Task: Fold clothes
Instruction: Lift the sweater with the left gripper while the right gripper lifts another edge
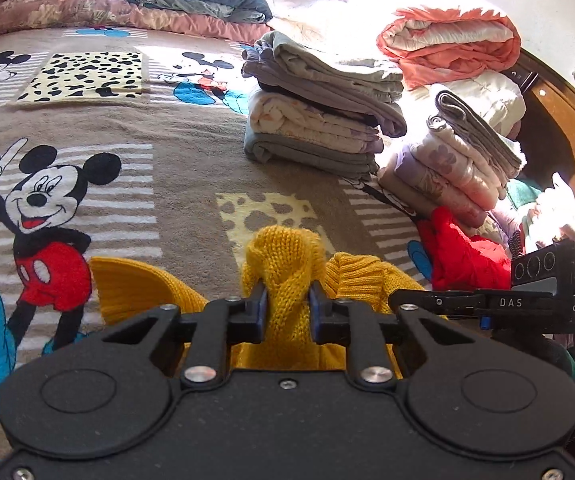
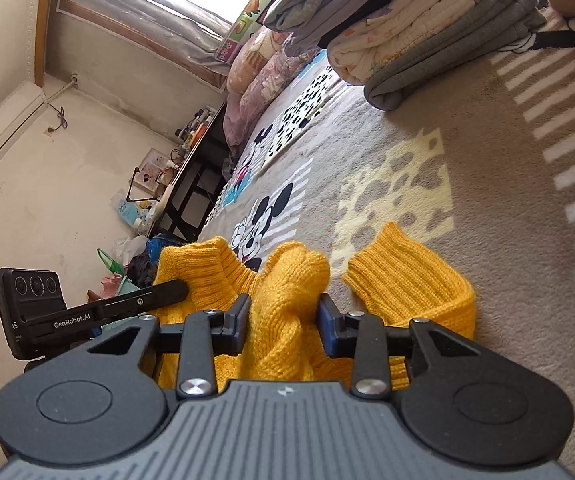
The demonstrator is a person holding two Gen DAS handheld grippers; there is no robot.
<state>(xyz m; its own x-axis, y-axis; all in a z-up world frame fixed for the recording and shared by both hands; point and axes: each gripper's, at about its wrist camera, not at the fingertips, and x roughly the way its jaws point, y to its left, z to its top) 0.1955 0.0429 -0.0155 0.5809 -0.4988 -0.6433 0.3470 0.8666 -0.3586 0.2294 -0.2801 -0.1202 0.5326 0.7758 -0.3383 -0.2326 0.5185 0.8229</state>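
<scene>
The yellow knit sweater (image 1: 283,264) lies on the cartoon-print bed blanket (image 1: 191,148), in front of the stack of folded clothes (image 1: 319,116). The left claw (image 1: 286,300) is clamped on a bunched fold of it. The right claw (image 2: 283,312) pinches another bunch, its jaws narrowly apart around the knit.

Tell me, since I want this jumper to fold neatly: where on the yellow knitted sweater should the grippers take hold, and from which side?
Probably as now: the left gripper and right gripper each pinch a bunched fold of the yellow sweater, coming from the near edge and pointing down across the bed blanket. The thick knit bunches into ridges that the pads can clamp; the ribbed cuff lies flat and offers less.
</scene>
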